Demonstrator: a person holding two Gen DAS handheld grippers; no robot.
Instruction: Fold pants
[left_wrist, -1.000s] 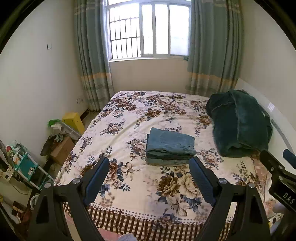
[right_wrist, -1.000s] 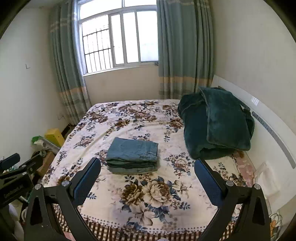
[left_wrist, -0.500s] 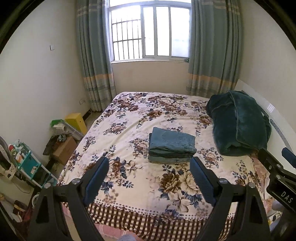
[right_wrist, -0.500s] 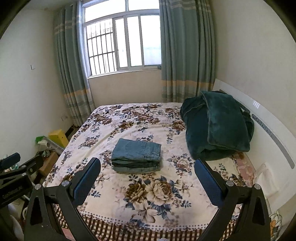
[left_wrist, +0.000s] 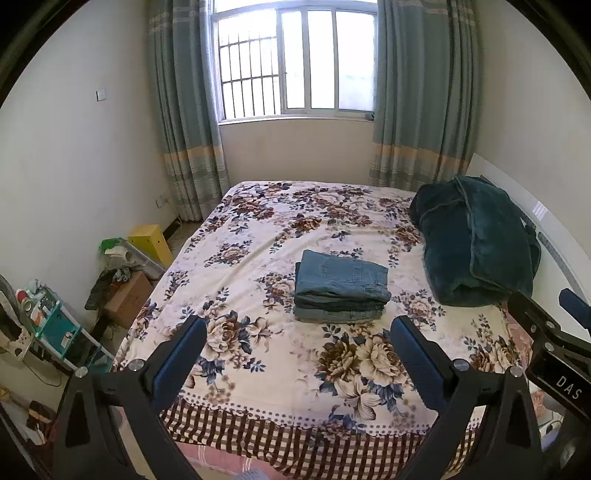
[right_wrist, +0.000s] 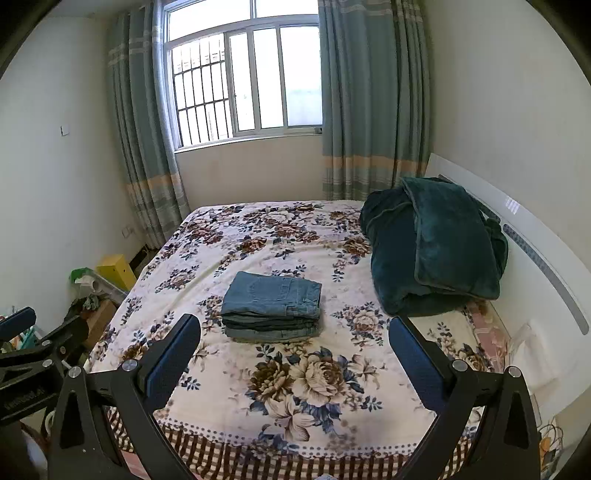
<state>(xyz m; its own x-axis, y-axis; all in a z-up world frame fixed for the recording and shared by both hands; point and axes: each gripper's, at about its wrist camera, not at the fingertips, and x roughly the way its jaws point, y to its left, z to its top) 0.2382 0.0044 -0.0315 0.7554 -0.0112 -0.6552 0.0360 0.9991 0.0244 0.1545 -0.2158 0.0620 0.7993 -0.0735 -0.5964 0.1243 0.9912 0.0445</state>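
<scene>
left wrist view – folded pants stacked mid-bed, left gripper spread wide and empty, right gripper likewise – teal blanket by headboard

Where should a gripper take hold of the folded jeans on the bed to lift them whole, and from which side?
Probably the near edge of the jeans, from the foot of the bed: the stacked layers face that way, so open fingers could close across the stack's thickness.
</scene>
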